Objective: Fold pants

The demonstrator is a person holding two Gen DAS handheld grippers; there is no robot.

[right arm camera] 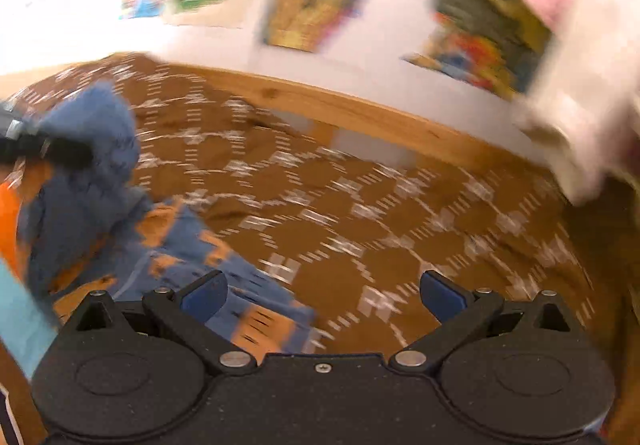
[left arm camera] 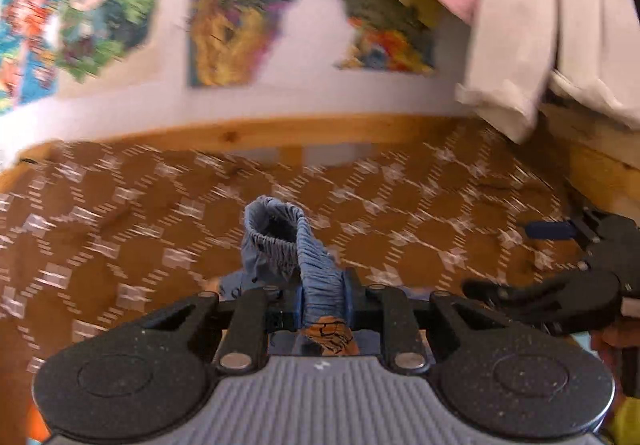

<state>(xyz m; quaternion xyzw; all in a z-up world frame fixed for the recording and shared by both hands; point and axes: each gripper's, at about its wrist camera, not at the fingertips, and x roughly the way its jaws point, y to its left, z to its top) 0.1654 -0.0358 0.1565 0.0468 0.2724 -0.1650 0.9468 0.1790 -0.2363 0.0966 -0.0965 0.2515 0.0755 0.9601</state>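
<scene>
The pants (left arm camera: 280,241) are blue with orange patches and a gathered elastic waistband. My left gripper (left arm camera: 323,297) is shut on that waistband, which loops up in front of its fingers, above the brown bedspread (left arm camera: 120,237). In the right wrist view the pants (right arm camera: 104,173) hang in a bunch at the left, pinched by the left gripper (right arm camera: 44,149), and trail down onto the bedspread (right arm camera: 400,229) under the right gripper's left finger. My right gripper (right arm camera: 324,285) is open with nothing between its blue pads (right arm camera: 444,295). It also appears at the right edge as the right gripper (left arm camera: 516,257).
A wooden bed frame (left arm camera: 260,133) runs along the far side, below a white wall with colourful posters (left arm camera: 240,17). White and pink cloths (left arm camera: 516,25) hang over the wooden rail at the upper right. Both views are motion-blurred.
</scene>
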